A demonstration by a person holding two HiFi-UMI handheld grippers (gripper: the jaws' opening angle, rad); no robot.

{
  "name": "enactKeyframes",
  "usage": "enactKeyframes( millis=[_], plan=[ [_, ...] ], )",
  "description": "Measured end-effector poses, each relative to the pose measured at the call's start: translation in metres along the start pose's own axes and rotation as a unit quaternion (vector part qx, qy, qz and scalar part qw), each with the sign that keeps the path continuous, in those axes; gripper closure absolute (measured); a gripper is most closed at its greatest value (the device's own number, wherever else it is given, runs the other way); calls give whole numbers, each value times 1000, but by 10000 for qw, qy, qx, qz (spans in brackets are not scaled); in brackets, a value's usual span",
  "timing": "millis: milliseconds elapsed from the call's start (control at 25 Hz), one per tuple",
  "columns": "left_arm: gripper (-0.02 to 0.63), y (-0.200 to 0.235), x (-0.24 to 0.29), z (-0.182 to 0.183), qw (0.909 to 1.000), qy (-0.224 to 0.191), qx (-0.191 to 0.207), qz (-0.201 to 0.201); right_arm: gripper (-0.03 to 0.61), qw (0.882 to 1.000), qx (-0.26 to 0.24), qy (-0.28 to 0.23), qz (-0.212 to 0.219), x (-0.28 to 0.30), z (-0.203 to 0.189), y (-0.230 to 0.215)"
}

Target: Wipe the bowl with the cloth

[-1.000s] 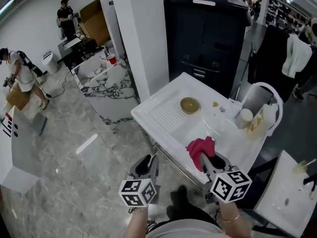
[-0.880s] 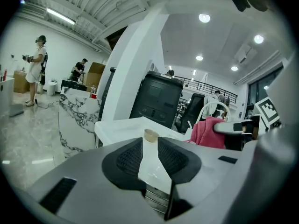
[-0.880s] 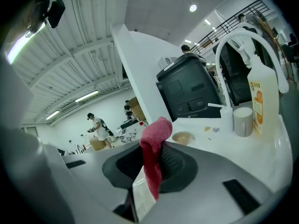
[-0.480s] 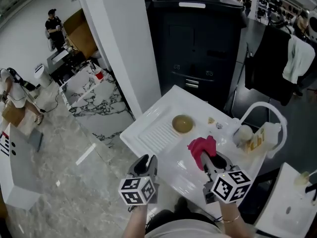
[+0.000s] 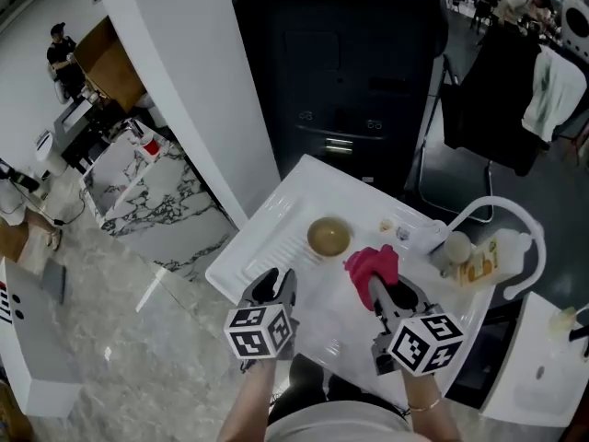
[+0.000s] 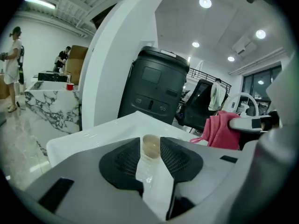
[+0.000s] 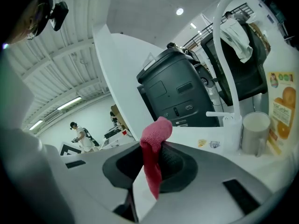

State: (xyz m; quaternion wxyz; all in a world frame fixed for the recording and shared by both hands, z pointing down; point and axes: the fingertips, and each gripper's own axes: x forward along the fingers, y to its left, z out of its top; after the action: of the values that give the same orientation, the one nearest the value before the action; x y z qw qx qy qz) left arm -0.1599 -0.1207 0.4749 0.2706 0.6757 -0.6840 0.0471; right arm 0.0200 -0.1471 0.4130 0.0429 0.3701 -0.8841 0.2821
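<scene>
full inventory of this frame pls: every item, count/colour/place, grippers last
sink unit: 1, white, centre
bowl: 1, tan, on ribbed drainboard
cloth: 1, pink, in right gripper's jaws
cup: 1, white, by faucet
bottle: 1, orange label, beside cup
faucet: 1, white arch, right end
cabinet: 1, black, behind sink
pillar: 1, white, left of cabinet
marble counter: 1, white-grey, far left
people: 2, background left
left gripper: 1, grey, near sink edge, jaws just been opening, empty
right gripper: 1, grey, shut on cloth

The bowl sits mid-tabletop, with the cloth just to its right, toward the near edge. A cup stands by the right edge.
</scene>
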Motion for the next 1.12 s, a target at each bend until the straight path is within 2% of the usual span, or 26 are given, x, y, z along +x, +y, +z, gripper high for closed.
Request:
enactKeyframes(
  millis=[240,480,920,1120],
  plan=[
    [468,16,65,7,9983,436,71,-372,500,9989,74,-47,-456,31,3,-6],
    [462,24,122,-5,9923,1069,43,-619,500,9958,235,-132,-880,44,2,-13],
    [462,26,199,-31,9802,1892,159,-566,500,9861,455,-271,-1572,38,0,-35],
    [546,24,214,-44,9734,2247,250,-372,500,9826,560,-326,-1742,34,-2,-42]
  ],
)
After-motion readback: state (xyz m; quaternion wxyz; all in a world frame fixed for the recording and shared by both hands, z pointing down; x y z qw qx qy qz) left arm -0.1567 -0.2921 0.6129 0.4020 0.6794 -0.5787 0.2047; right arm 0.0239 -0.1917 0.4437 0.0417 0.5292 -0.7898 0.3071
